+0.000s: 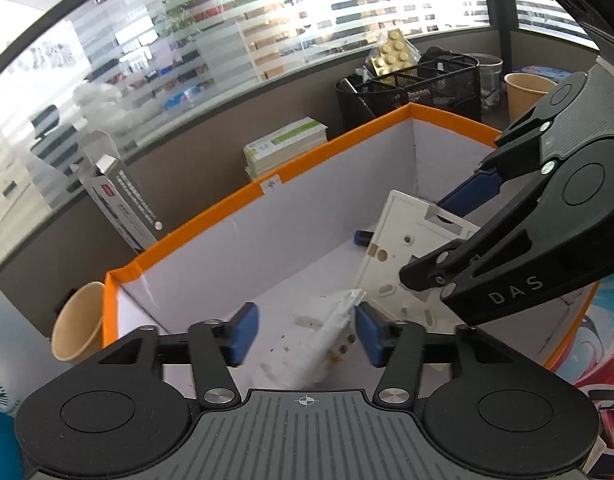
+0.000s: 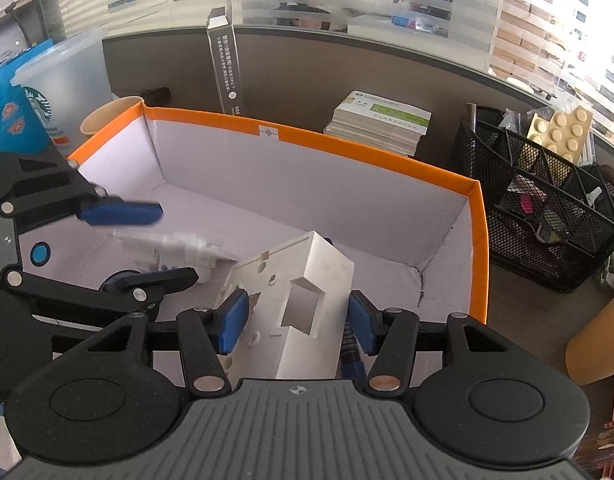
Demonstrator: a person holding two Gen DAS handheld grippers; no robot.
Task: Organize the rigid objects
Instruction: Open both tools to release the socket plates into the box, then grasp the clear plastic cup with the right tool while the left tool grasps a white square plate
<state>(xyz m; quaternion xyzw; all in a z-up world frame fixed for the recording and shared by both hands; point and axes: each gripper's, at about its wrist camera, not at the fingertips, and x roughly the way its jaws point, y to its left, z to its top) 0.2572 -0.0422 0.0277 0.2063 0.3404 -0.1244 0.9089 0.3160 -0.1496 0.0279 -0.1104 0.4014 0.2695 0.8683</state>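
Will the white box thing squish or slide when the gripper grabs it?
The white junction box looks like hard, hollow plastic, so it is probably stiff and light. Its smooth walls might slip between the right gripper's pads. Flat sides mean it should not roll.

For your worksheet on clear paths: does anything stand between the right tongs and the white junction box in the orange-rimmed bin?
Nothing visible does. The white junction box already sits between the open fingers of the right tongs, tilted inside the orange-rimmed bin.

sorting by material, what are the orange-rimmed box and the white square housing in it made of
Orange-rimmed box: probably cardboard, matte white inside, with creased, folded corners. White square housing: looks like moulded rigid plastic, smooth with a slight sheen, with clean-cut holes and slots.
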